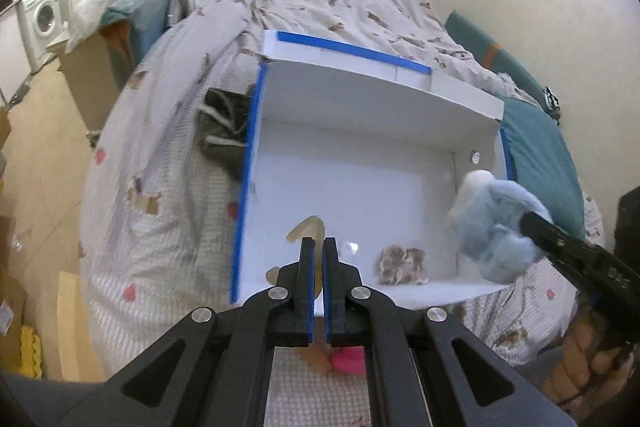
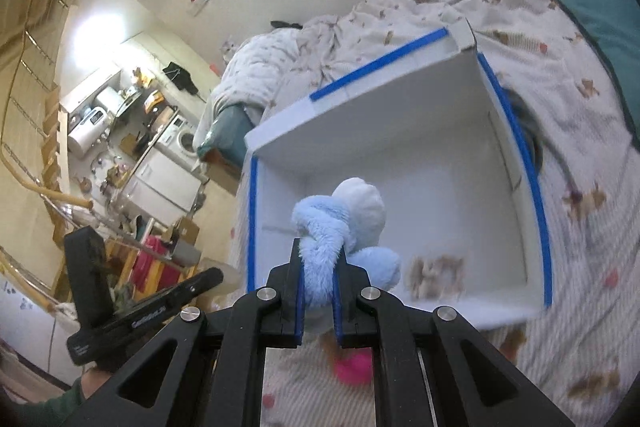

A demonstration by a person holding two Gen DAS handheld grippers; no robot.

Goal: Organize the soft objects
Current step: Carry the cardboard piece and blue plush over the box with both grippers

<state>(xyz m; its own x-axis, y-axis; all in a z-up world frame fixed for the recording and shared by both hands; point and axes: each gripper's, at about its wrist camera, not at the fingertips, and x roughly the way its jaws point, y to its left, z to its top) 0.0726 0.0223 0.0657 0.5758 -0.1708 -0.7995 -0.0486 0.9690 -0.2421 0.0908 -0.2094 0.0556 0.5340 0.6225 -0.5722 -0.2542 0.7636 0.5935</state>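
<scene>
Two grippers in view, both over a white box [image 1: 360, 131] with blue-taped edges that sits on a bed with a printed quilt [image 1: 340, 7]. Right gripper [image 2: 319, 275] is pinching a light-blue plush toy [image 2: 344, 223]; the fur is squeezed between the blue-lined fingers [image 2: 298, 291], and the toy's paler rounded part sticks out ahead of the tips. From the left wrist camera the same plush [image 1: 496, 223] sits at the box's right wall near the front corner, overlapping the rim, with the right gripper [image 1: 532, 223] coming in from the right side and a bare hand [image 1: 592, 359] on its handle. Cannot tell if the plush touches the box floor. Left gripper [image 1: 319, 247] has its fingers nearly pressed together, a narrow slit between them, nothing in it; it hangs over the front edge of the box. Inside the box: a small mottled brown-pink fuzzy piece [image 1: 402, 265] near the front wall, blurred in the right wrist view [image 2: 436, 275], and a tan object [image 1: 306, 231] on the floor just past the left fingertips, partly hidden. Dark grey cloth item [image 1: 224, 123] lies on the quilt against the box's outer left wall. Pink object [image 1: 348, 361] is on the bedding just below the box, seen between the gripper arms. Teal pillow [image 1: 540, 155] is to the right of the box.
</scene>
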